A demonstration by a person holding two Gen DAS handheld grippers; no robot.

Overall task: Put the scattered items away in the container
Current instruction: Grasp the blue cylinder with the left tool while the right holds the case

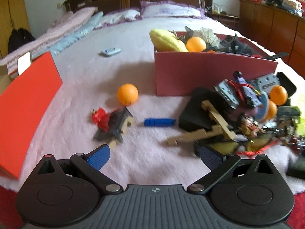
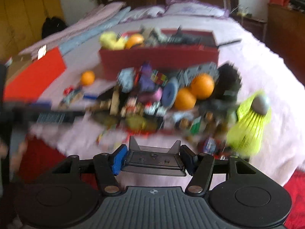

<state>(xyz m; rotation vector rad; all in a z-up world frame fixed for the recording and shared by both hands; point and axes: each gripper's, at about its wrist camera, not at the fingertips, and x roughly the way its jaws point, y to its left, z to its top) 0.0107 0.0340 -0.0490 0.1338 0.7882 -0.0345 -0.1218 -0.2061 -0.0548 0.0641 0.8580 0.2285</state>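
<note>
The pink-red box (image 1: 209, 72) stands on the bed, holding a yellow fruit (image 1: 165, 41), an orange ball and dark parts. In front of it lie an orange ball (image 1: 127, 94), a blue cylinder (image 1: 159, 122), a red and grey toy (image 1: 110, 123) and a wooden piece (image 1: 200, 133). My left gripper (image 1: 152, 150) hovers open just short of them, holding nothing. In the blurred right wrist view, my right gripper (image 2: 153, 158) is shut on a flat black plastic plate (image 2: 152, 161), short of the pile with two orange balls (image 2: 202, 85) and a yellow shuttlecock (image 2: 247, 122).
A red lid (image 1: 28, 105) lies at the left on the pink blanket (image 1: 152, 28). A small white and blue device (image 1: 110, 52) rests farther up the bed. Pillows and a wooden headboard are at the back, a wooden dresser (image 1: 276, 22) at the right.
</note>
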